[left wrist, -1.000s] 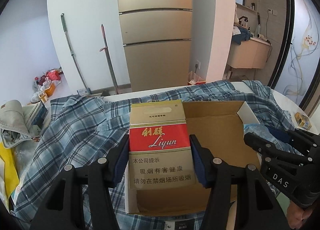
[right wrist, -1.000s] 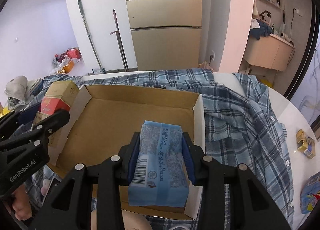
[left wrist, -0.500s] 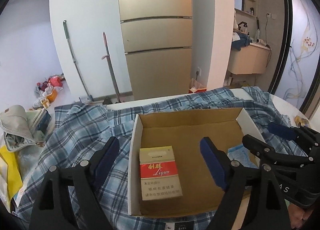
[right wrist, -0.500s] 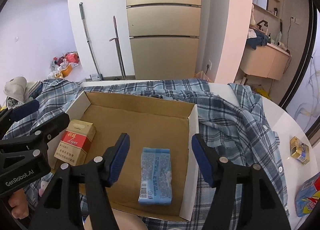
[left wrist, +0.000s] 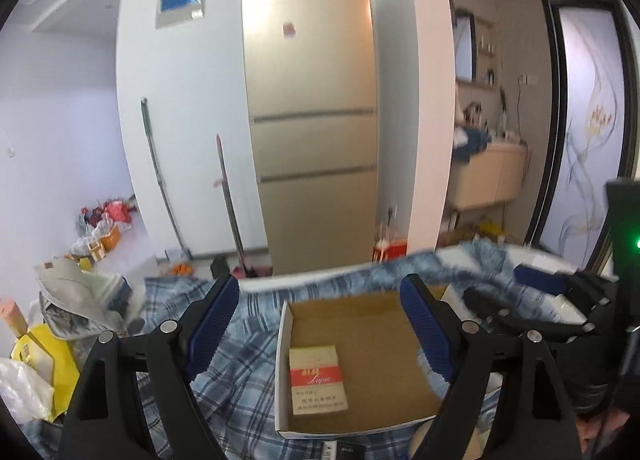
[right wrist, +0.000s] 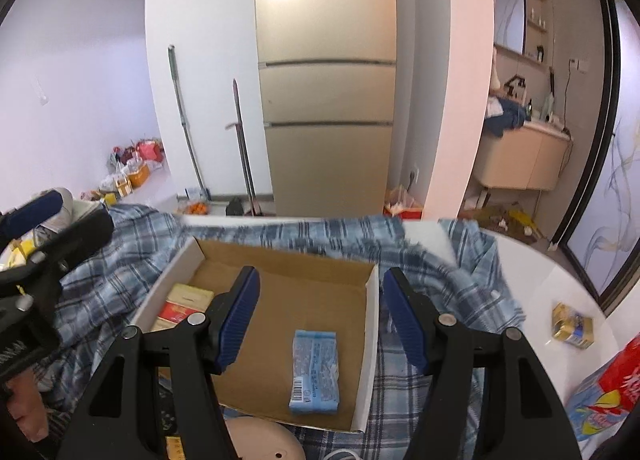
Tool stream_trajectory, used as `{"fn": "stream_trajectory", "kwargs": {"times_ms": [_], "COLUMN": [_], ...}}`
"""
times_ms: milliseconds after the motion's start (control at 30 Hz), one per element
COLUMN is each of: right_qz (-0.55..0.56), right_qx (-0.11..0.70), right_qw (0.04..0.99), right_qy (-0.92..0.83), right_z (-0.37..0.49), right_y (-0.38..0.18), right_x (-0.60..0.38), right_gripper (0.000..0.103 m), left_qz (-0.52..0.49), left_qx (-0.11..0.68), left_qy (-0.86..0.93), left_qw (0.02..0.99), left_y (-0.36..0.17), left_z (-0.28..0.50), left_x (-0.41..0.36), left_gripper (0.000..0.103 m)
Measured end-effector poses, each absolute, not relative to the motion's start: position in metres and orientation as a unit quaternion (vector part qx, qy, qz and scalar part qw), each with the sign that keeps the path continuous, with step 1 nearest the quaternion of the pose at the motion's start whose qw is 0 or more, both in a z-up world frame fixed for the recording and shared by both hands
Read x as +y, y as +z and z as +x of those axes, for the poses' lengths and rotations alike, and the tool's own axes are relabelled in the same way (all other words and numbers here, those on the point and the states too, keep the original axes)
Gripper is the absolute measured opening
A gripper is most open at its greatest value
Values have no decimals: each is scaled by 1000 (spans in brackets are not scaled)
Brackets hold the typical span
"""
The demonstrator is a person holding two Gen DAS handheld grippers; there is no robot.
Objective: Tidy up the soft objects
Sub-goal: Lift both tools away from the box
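A: Since a second ago both packs have gone from the fingers into the cardboard box (right wrist: 372, 300). On the left, the red-and-gold cigarette pack (left wrist: 318, 384) that the left gripper (left wrist: 320, 332) was clamping now lies flat on the box floor by the left wall. On the right, the blue tissue pack (right wrist: 315, 372) has left the right gripper (right wrist: 320, 316) and lies near the right wall.

B: And the fingers themselves?

A: Both pairs have just been opening and now stand wide with nothing between the pads. Both grippers also sit higher over the box than before, since it looks smaller and more of the room shows.

B: So what does that mean for the tidying?

A: I'd judge this placing step finished: two items are boxed, side by side but apart. More may follow, since a small gold-and-blue packet (right wrist: 572, 324) and a red-and-yellow bag (right wrist: 604, 392) lie out on the right.

B: What's underneath it all?

A: The box rests on a blue plaid shirt (right wrist: 440, 260) spread over a white tabletop (right wrist: 552, 280). Left of it sit a grey cloth heap (left wrist: 72, 300) and a yellow bag (left wrist: 36, 352).

B: And the room?

A: Left to right: bags on the floor against a white wall, two long-handled tools leaning, a tall gold fridge (left wrist: 312, 120), then a vanity counter and a frosted glass door (left wrist: 592, 132).
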State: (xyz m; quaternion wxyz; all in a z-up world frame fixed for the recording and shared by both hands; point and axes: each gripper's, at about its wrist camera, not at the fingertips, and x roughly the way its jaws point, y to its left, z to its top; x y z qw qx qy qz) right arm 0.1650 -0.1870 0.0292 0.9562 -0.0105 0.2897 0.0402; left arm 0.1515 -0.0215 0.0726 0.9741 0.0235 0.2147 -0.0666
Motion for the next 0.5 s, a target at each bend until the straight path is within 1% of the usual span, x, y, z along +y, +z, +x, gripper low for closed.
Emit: {"fn": "stream_trajectory", "kwargs": {"times_ms": [100, 233, 433, 500], "right_qz": [-17, -19, -5, -4], "right_qx": [270, 233, 190, 174], "right_qw": [962, 971, 980, 982], "right_qy": [47, 51, 64, 70], "right_z": [148, 116, 77, 63], "right_y": [45, 65, 87, 94], "right_x": [-186, -187, -194, -194], "right_gripper": [63, 64, 64, 67], "left_qz": [3, 1, 9, 10], "left_qx": [167, 119, 84, 77], "left_qy": [-72, -73, -76, -77], "left_qw": [983, 990, 994, 994], "left_y": [99, 125, 140, 140], "left_z": [117, 82, 45, 35], "left_x": [-14, -9, -5, -5], "left_gripper": [85, 85, 85, 88]}}
